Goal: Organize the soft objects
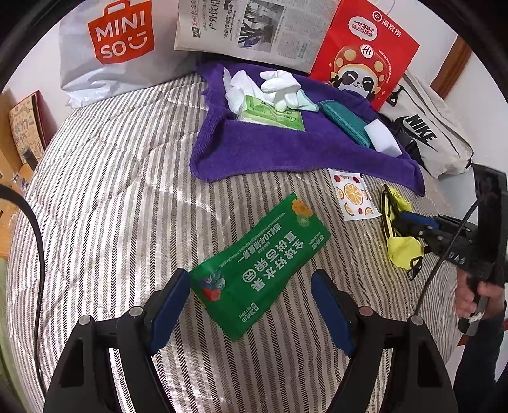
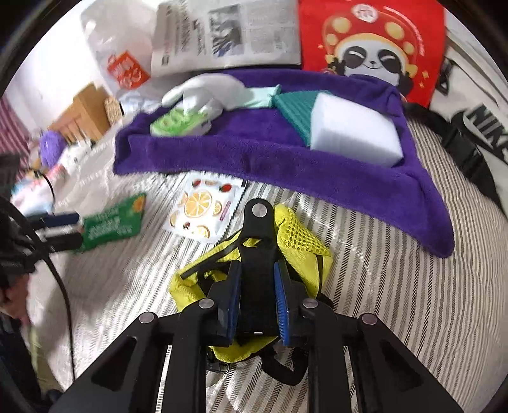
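Observation:
My left gripper (image 1: pixel 250 286) is open, its blue pads on either side of a green wet-wipes packet (image 1: pixel 260 270) lying on the striped bed; the packet also shows in the right wrist view (image 2: pixel 111 222). My right gripper (image 2: pixel 257 279) is shut on the black strap part of a yellow mesh pouch (image 2: pixel 298 238), which also shows in the left wrist view (image 1: pixel 403 244). A purple towel (image 1: pixel 270 149) at the back carries a white glove (image 1: pixel 279 85), a green tissue pack (image 1: pixel 270 112), a teal cloth (image 1: pixel 346 122) and a white sponge (image 2: pixel 352 133).
A fruit-print sachet (image 1: pixel 354 193) lies between packet and pouch. Behind the towel stand a Miniso bag (image 1: pixel 111 47), a newspaper (image 1: pixel 250 28) and a red panda bag (image 1: pixel 365 54). A Nike bag (image 1: pixel 425 133) sits at the right. The bed edge drops off left.

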